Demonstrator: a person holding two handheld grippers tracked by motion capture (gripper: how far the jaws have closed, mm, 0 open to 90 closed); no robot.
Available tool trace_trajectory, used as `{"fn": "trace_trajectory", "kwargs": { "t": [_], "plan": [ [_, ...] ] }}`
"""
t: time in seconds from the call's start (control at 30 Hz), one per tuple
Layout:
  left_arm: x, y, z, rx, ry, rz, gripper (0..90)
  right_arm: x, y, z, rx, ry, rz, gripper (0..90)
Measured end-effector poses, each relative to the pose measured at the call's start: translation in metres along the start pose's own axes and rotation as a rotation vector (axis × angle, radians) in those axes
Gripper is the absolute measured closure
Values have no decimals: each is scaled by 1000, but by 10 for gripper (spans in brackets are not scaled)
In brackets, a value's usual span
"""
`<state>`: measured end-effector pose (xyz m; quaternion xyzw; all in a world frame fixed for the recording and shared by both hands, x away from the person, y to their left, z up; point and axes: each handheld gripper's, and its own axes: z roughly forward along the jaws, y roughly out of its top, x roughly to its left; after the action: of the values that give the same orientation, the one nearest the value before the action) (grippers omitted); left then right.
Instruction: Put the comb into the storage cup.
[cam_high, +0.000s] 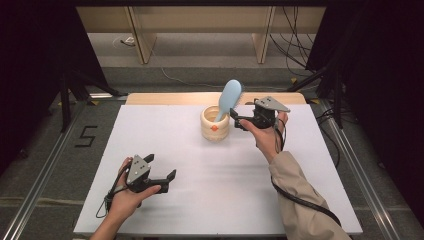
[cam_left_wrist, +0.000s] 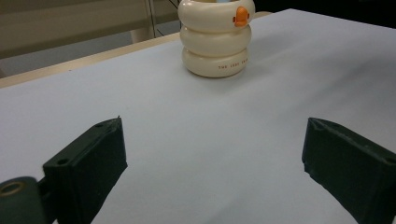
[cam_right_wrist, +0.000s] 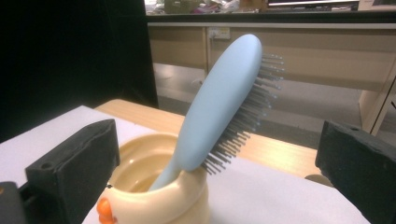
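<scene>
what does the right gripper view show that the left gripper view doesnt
Right gripper view: the light blue hairbrush, handle down in the cream holder, leaning with its bristles facing right, between the open right gripper jaws, which don't touch it. Behind it are wooden cabinets.

Left gripper view: the holder's full stacked-ring side with small print low on it, and a broad stretch of bare white table ahead of the open left gripper.

Shared: the cream holder with its orange beak, the white table, and a pair of black jaws spread wide.

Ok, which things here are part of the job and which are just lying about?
In the job:
blue hairbrush, standing handle-down in the holder
cream duck holder
right gripper, open beside the brush

Just lying about:
cables on the floor
left gripper, open, idle
</scene>
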<state>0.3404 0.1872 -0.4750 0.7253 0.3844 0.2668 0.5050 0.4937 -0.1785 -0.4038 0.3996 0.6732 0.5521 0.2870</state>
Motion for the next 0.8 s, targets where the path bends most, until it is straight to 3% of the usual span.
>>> {"fn": "trace_trajectory", "kwargs": {
  "t": [0.8],
  "plan": [
    [1,0,1,1,6,2,59,-6,-15,-35,60,53,-31,16]
  ]
}}
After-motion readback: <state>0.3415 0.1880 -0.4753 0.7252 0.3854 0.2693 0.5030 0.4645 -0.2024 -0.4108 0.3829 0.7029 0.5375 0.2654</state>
